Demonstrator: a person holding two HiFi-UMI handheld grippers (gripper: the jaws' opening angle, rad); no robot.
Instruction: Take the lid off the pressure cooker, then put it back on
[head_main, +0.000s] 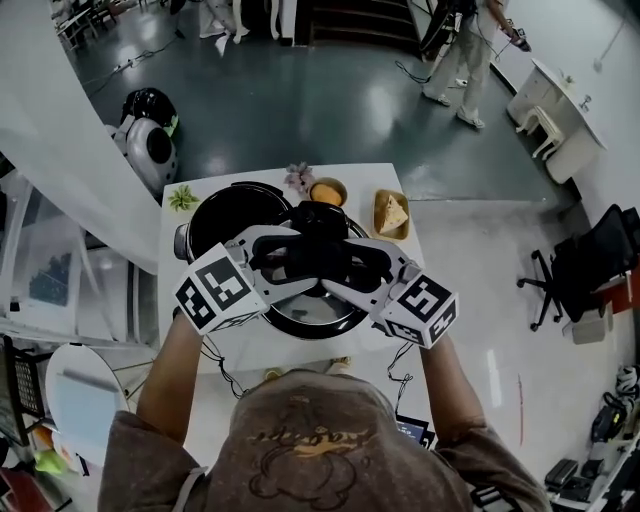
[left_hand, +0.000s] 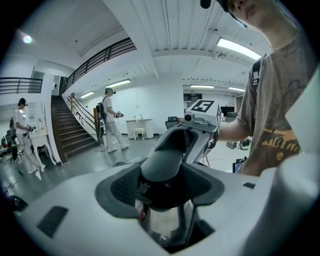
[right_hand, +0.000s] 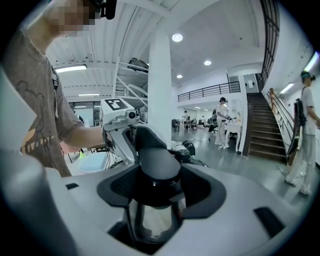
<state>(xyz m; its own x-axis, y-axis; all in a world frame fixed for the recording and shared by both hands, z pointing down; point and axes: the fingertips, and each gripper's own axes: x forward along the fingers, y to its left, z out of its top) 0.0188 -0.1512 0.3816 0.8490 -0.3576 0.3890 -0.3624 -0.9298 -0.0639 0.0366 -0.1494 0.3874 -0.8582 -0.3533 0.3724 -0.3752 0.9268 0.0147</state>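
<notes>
Both the left gripper (head_main: 283, 252) and the right gripper (head_main: 352, 268) are clamped from opposite sides on the black, rounded handle (left_hand: 164, 167) of the lid (head_main: 318, 315). The lid is round polished steel and is held off the pot, overlapping its right rim in the head view. The pressure cooker pot (head_main: 228, 215) stands open and dark inside on the white table (head_main: 290, 350). Behind it are a flower (head_main: 298, 177), an orange bowl (head_main: 328, 191) and a square basket (head_main: 391, 214).
</notes>
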